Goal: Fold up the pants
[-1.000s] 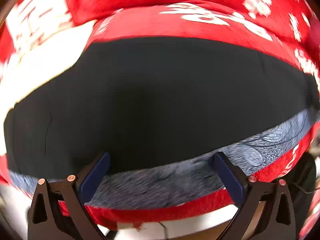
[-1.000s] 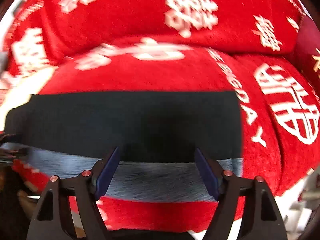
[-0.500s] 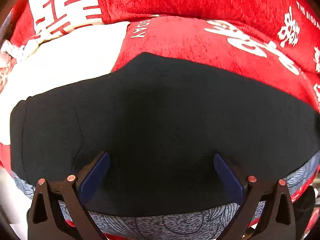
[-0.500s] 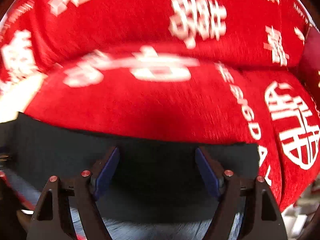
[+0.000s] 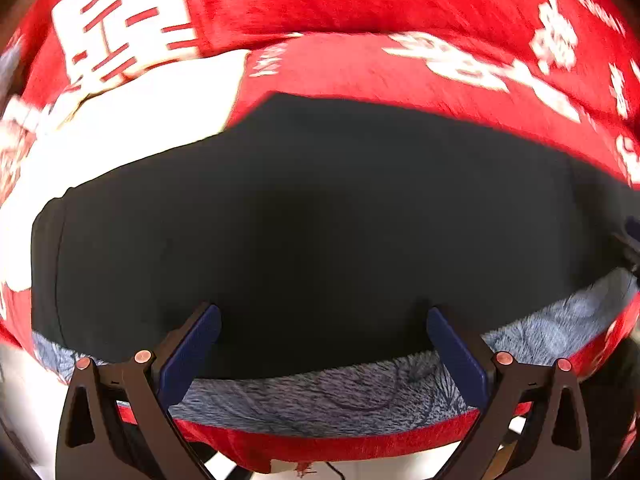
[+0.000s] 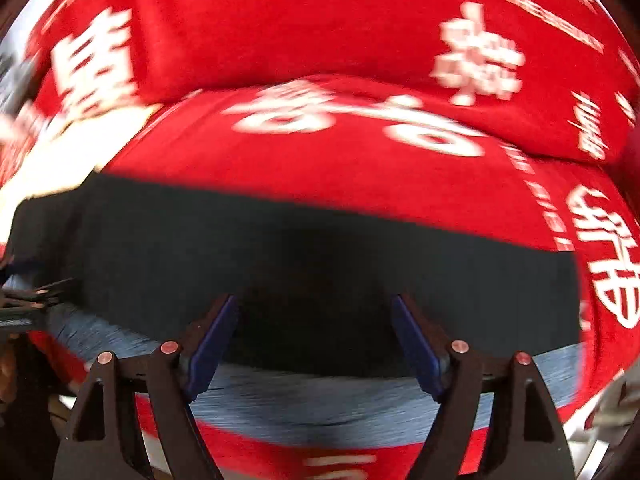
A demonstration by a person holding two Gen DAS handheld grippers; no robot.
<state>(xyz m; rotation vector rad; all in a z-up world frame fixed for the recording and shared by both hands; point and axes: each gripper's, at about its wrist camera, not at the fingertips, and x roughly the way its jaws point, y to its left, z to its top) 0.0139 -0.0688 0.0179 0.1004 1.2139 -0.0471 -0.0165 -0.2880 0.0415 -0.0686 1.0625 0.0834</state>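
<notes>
The black pants (image 5: 320, 208) lie flat and smooth on a red sofa seat, with a folded or hemmed end at the left (image 5: 48, 264). My left gripper (image 5: 322, 314) hovers open over their near edge, with nothing between its blue pads (image 5: 192, 348). In the right wrist view the same pants (image 6: 304, 256) stretch across the seat and end squarely at the right (image 6: 568, 300). My right gripper (image 6: 315, 300) is open above their near edge and holds nothing.
The red sofa cover (image 5: 360, 68) carries white characters, and its backrest (image 6: 320, 32) rises behind the pants. A grey-blue fuzzy strip (image 5: 340, 396) runs along the seat's front edge under the pants. A white cloth (image 5: 120, 140) lies at the left.
Half a second ago both cameras looked further onto the seat. Both have since drawn back toward the front edge, so the grey-blue strip shows again. All jaws stayed open.
</notes>
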